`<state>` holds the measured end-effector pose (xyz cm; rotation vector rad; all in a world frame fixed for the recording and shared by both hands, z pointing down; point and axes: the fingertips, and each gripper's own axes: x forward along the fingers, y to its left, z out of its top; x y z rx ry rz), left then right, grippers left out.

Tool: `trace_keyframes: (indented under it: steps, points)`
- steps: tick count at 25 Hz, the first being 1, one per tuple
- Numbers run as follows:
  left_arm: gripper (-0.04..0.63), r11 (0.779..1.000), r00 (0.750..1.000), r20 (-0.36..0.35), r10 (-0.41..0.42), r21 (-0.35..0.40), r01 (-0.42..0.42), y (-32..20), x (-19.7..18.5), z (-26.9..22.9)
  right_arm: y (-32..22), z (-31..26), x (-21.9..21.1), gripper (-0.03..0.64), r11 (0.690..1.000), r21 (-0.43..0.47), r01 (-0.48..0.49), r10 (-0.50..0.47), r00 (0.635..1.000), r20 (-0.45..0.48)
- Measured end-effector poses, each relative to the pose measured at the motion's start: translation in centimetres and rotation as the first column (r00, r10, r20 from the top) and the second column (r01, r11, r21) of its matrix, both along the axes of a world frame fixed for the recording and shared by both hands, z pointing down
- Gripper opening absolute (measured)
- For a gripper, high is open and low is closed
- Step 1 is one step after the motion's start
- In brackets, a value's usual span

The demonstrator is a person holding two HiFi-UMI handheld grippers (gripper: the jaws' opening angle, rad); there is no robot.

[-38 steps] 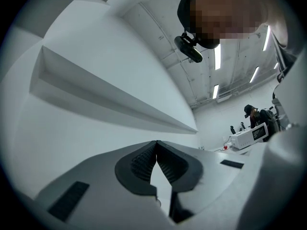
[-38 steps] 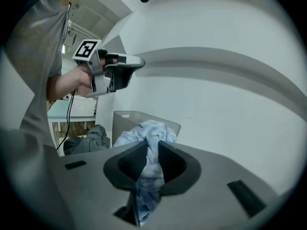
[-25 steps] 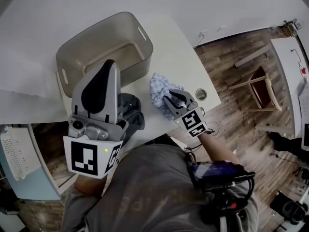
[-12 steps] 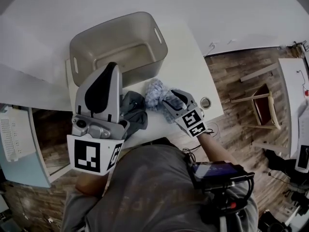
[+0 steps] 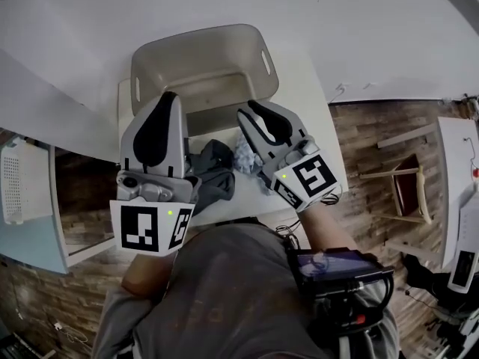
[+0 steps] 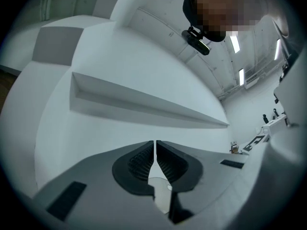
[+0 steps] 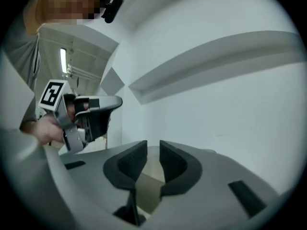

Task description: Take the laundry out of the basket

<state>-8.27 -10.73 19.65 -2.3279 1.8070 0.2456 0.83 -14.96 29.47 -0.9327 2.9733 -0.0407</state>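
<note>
Having risen off the crumpled pale-blue cloth [image 5: 243, 154] beside the grey plastic basket [image 5: 263, 57], the right gripper [image 5: 256, 115] is narrowing its jaws, slightly apart, on nothing; the left gripper [image 5: 168, 97] is holding fully closed, empty.

A white table [image 5: 308, 99] stands on a wooden floor [image 5: 374, 140], with a chair [image 5: 408, 176] well apart to its right.

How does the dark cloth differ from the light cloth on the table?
The dark cloth is plain grey; the light cloth is pale blue. The dark cloth lies left of the light cloth and shows more. Both lie crumpled on the table, outside the basket.
</note>
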Motion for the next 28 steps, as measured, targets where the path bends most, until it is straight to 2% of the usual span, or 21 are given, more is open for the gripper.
trace_keyframes:
  steps: [3, 6, 11, 22, 28]
  points:
    - [0.009, 0.999, 0.999, -0.001, -0.049, 0.014, 0.049, 0.2, -1.1, -0.5, -0.1, -3.6, -2.8, 0.027, 0.999, 0.046, 0.006, -0.009, 0.998, 0.061]
    - [0.009, 0.997, 0.997, 0.008, -0.071, 0.022, 0.071, 0.5, -1.7, -0.8, 0.5, -5.7, -4.8, 0.013, 0.997, 0.08, 0.016, -0.022, 0.997, 0.071]
    - [0.009, 0.995, 0.995, 0.023, -0.095, 0.01, 0.095, 0.4, -2.1, -0.6, 1.1, -6.2, -6.5, 0.009, 0.992, 0.115, 0.042, -0.047, 0.998, 0.038]
    - [0.009, 0.993, 0.994, 0.011, -0.108, -0.041, 0.108, -0.2, -2.6, 1.3, 0.8, -4.9, -7.2, 0.008, 0.994, 0.1, 0.036, -0.036, 0.999, 0.003]
    - [0.009, 0.995, 0.995, 0.022, -0.101, -0.024, 0.101, -0.7, -2.8, 0.8, 0.4, -5.4, -7.3, 0.008, 0.993, 0.112, 0.028, -0.028, 1.0, 0.001]
